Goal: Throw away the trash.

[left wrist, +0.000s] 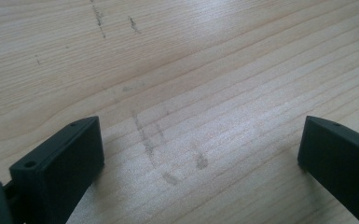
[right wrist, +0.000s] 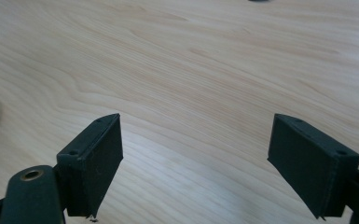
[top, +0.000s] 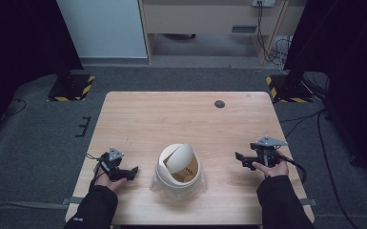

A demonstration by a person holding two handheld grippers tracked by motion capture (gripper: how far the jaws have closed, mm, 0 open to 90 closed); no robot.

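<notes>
Left gripper [top: 132,171] sits low on the wood table [top: 171,114] w/ jaws wide apart, nothing btwn them. Cream dome-lid bin [top: 178,169] is center-front, lid tilted. Right gripper [top: 240,160] near the right edge, jaws spread too, empty.

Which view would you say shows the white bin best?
The high view: the bin sits whole between both grippers, its swing lid tilted. The right gripper view catches a pale blur at its left edge, perhaps the bin; the left gripper view shows bare wood.
</notes>
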